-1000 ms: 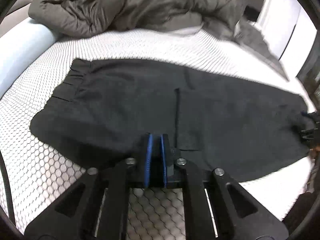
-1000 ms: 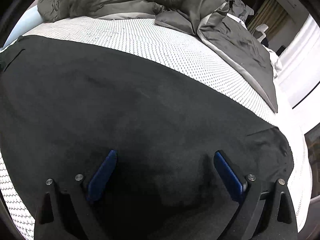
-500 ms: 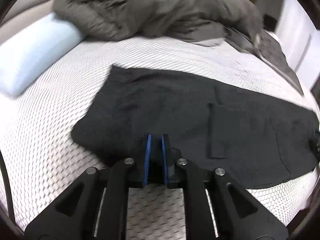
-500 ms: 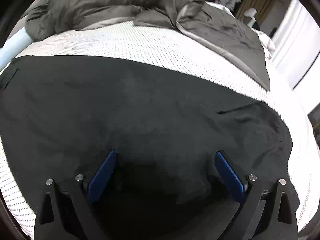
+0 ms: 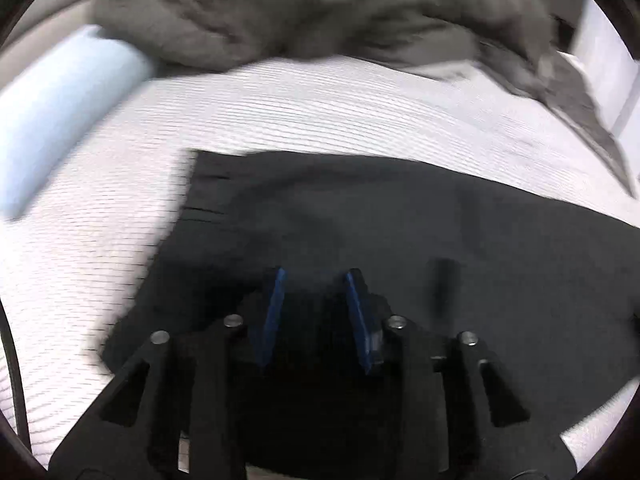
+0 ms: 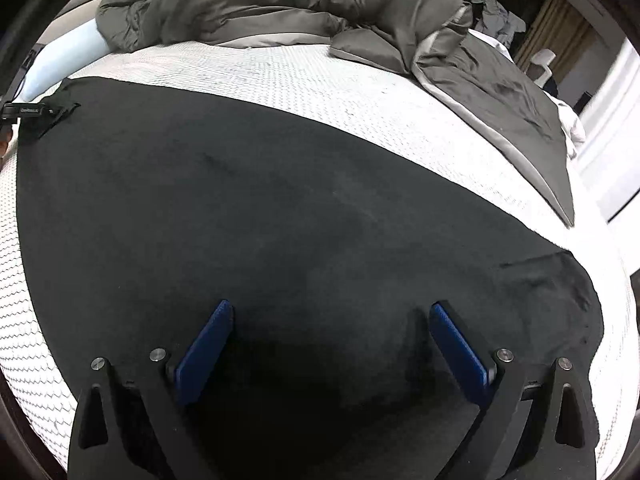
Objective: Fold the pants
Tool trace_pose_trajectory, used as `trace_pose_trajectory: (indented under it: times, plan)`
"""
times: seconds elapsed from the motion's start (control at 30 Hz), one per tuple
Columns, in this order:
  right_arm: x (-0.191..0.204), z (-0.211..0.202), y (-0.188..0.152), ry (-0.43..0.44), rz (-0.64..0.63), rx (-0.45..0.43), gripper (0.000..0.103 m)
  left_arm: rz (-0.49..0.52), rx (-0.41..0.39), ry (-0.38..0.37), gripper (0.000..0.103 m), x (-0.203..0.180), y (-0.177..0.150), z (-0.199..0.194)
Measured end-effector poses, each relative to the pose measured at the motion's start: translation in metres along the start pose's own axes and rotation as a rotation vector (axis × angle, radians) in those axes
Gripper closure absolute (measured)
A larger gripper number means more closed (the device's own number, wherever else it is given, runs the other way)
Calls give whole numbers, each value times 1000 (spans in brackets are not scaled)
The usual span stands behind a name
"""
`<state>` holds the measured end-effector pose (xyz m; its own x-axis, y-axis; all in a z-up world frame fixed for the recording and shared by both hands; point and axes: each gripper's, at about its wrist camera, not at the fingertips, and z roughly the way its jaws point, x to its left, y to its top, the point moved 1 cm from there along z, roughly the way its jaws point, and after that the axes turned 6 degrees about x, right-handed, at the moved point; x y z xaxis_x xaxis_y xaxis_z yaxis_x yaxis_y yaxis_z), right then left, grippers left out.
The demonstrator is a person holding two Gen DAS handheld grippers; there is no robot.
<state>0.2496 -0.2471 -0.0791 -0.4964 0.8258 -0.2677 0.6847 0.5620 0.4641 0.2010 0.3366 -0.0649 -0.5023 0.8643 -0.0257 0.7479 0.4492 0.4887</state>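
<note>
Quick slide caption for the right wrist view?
Open right hand-held gripper above flat black fabric pants on a white textured mattress.

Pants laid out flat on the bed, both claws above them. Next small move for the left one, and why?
Probably lower the left claw onto the near waistband edge of the black pants and pinch it. Its jaws are opening with no fabric between them, it hangs over the waist end, and the pants lie flat on the white bed cover. The right claw is already wide open over the leg end.
</note>
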Motion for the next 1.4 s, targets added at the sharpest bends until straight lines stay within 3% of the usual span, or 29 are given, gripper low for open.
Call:
trace_pose_trajectory:
  times: [0.07,0.2,0.27,0.33,0.5,0.63,0.7,0.77,0.83,0.9,0.97,1.0,1.1,1.17,1.23,1.3,1.4]
  plan:
    - [-6,0,-2,-2,18,0,3,-52,-3,-32,87,15,-2,2]
    - [-10,-3,-4,1,22,-9,3,-63,-35,-34,88,13,0,-7]
    - [-10,-4,-3,4,19,-15,3,-25,-78,-108,88,-2,6,-16]
    - [-10,-3,-2,3,19,-16,3,7,-68,-151,88,-15,14,-14]
    - [-5,0,3,7,4,-17,3,86,50,-91,88,-43,25,25]
    - [-4,1,2,11,-3,-13,3,43,34,92,87,-32,22,43]
    - [-8,2,1,12,7,-9,3,16,20,145,87,-26,20,37]
    - [-12,0,2,16,22,-16,3,-2,9,140,87,-22,13,26]
    - [-10,-7,3,22,22,-35,3,-15,-22,58,87,-36,0,-1]
    - [-2,-19,6,65,2,-75,3,27,-62,-25,74,-62,-21,-35]
    - [14,-32,10,137,-27,-126,3,107,-103,-77,26,-103,-41,-61]
    - [21,-36,11,163,-41,-140,3,172,-125,-133,16,-132,-53,-73]
    - [51,-38,13,223,-120,-145,3,346,-132,-290,12,-209,-86,-89]
    - [66,-24,10,187,-169,-92,3,440,-99,-343,12,-251,-105,-87]
    - [64,-13,2,155,-189,-54,3,533,-48,-337,12,-285,-122,-72]
    - [47,-14,-8,198,-160,-57,3,586,-14,-279,12,-301,-132,-58]
    - [-3,-13,-37,193,-84,-38,3,541,10,-324,9,-296,-136,-52]
